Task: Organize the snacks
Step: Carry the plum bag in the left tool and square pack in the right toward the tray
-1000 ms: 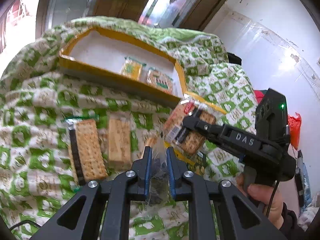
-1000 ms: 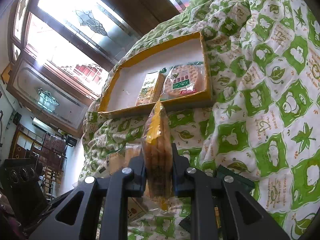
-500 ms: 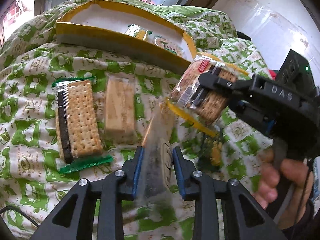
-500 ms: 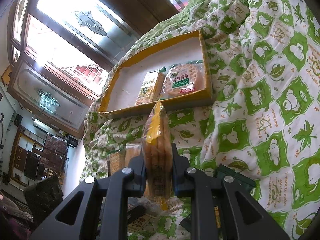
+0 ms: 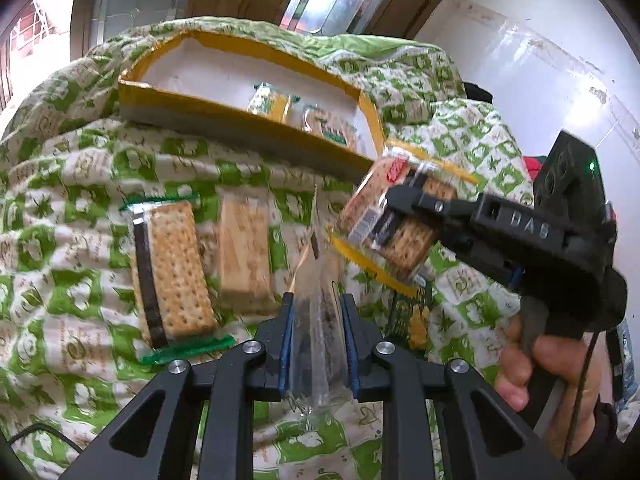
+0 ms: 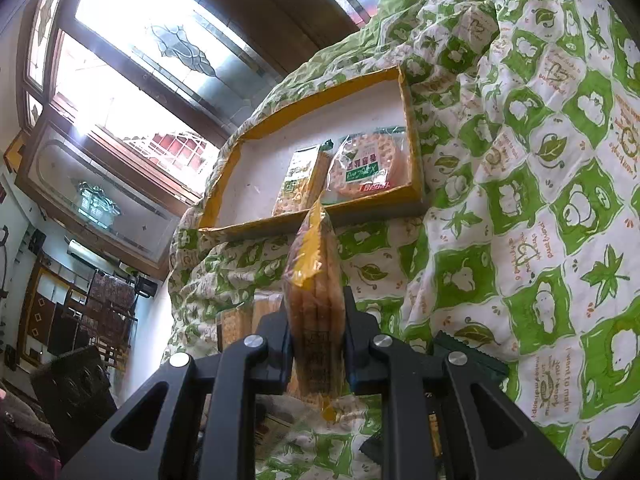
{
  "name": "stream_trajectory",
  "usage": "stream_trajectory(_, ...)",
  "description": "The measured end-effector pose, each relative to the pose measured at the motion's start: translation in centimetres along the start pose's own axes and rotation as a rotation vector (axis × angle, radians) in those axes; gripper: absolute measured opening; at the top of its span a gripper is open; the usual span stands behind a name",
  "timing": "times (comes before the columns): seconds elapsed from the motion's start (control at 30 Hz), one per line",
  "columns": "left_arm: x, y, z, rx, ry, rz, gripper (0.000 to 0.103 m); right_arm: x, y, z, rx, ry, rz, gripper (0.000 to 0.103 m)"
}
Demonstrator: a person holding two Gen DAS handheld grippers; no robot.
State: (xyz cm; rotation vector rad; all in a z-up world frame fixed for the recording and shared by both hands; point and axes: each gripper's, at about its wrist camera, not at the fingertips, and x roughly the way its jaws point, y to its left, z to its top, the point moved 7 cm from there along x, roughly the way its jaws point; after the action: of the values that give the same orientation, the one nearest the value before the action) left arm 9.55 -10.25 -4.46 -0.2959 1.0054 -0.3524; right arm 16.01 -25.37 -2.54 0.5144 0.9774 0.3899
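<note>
Snacks: the left gripper (image 5: 316, 340), its jaws just closing, pinches a clear packet (image 5: 318, 300) at lower centre; the right gripper (image 6: 316, 344) clamps a cracker pack (image 6: 314, 280) edge-on. The yellow tray (image 6: 320, 216), mid-frame, holds 2 packs. Best carry each packet over the rim before letting go.

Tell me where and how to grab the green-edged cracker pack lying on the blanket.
Grip the green-edged cracker pack across its narrow width, near the middle, coming straight down from above. It lies flat on the blanket, long and thin, with its long sides free; the plain biscuit pack sits close on one side, so the finger there likely needs care.
</note>
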Motion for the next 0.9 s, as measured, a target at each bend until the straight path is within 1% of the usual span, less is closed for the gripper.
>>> stream_trajectory(0.2, -0.6, 0.4, 1.2, -0.008, -0.018, 0.005, 0.021, 0.0, 0.1, 0.0, -0.005, 0.000, -0.003, 0.019)
stream_trajectory(0.57, -0.7, 0.6, 3.0, 0.011, -0.027, 0.035, 0.021, -0.1, 0.1, 0.3, -0.009, -0.010, -0.005, 0.019)
stream_trajectory(0.9, -0.8, 0.6, 4.5, 0.034, -0.042, 0.053, 0.021, -1.2, 0.4, 1.1, -0.011, -0.036, 0.006, 0.019)
